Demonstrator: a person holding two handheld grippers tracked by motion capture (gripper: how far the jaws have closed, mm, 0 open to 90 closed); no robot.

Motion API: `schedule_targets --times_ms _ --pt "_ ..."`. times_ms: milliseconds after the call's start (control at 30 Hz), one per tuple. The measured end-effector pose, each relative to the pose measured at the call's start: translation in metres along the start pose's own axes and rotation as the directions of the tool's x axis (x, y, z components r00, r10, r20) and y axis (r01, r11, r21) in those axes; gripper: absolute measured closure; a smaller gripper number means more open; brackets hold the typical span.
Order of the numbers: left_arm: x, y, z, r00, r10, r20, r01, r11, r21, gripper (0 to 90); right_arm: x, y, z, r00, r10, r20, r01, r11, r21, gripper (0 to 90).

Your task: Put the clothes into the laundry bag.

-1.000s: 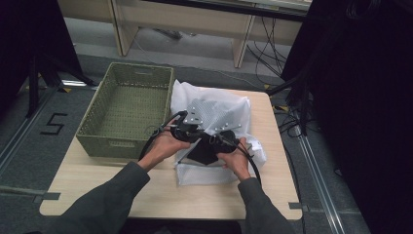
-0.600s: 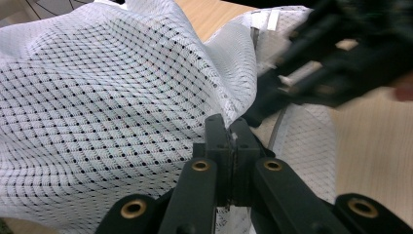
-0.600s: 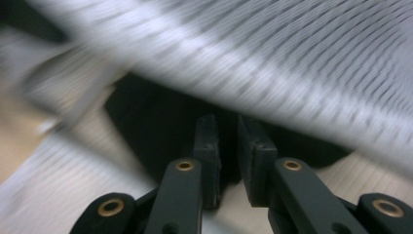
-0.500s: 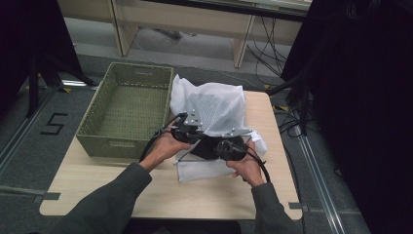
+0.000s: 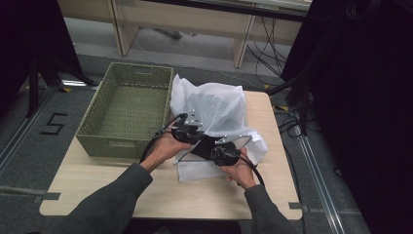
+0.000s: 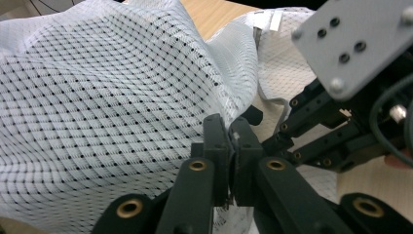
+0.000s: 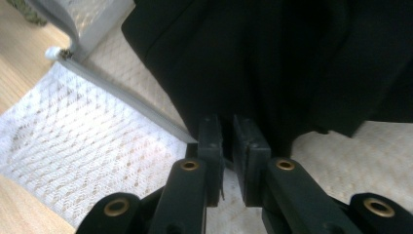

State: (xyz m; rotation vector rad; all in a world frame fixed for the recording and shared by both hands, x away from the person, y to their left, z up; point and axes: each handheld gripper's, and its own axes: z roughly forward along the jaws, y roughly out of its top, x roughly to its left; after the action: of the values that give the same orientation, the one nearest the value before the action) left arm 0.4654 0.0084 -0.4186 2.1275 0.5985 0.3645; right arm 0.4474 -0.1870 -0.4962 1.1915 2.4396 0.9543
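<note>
1. High view: a white mesh laundry bag (image 5: 214, 109) is seen lying on the wooden table (image 5: 97, 187), just right of an olive woven basket (image 5: 127, 109).
2. Both grippers are held close together at the bag's near edge, over a black garment (image 5: 203, 145) at the bag's opening.
3. Left gripper (image 6: 233, 134): its jaws are seen pinched together on a fold of the mesh bag, which is lifted into a raised hump.
4. Right gripper (image 7: 227, 131): its jaws stand narrow and have just been closing; the edge of the black garment is caught between the pads.
5. In the right gripper view, the bag's grey zipper (image 7: 122, 95) is seen running along the opening, beside the garment.
6. In the left gripper view, the right gripper's grey plate (image 6: 363, 41) is seen just beside the lifted mesh.
</note>
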Motion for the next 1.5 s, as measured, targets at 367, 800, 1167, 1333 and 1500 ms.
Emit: schedule_targets --times_ms 367,800,1167,1333,1500 --pt "-0.037 -0.029 -0.039 0.9993 0.017 0.034 -0.016 0.9996 -0.022 67.2 -0.013 -0.002 -0.013 0.9991 0.043 0.005 -0.043 0.999 -0.005 81.9" --pt "-0.058 -0.091 0.03 0.9966 -0.046 0.068 0.036 0.9883 0.148 49.0 -0.009 0.001 -0.018 0.9998 0.009 -0.015 -0.009 1.0 -0.005 80.7" --pt "-0.056 -0.095 0.023 0.9959 0.056 0.071 -0.066 0.9875 0.143 89.3 -0.006 0.003 -0.025 0.9998 -0.017 0.009 0.017 1.0 0.02 82.3" --pt "-0.065 -0.11 0.002 0.9911 0.032 0.129 -0.051 0.9881 0.146 89.2 0.009 0.003 -0.026 0.9972 -0.043 -0.061 0.045 0.998 0.035 82.5" --pt "-0.072 -0.114 -0.011 0.9817 0.108 0.157 -0.138 0.9717 0.192 89.2 0.043 -0.001 -0.006 0.978 -0.171 -0.119 0.183 0.978 0.102 82.7"
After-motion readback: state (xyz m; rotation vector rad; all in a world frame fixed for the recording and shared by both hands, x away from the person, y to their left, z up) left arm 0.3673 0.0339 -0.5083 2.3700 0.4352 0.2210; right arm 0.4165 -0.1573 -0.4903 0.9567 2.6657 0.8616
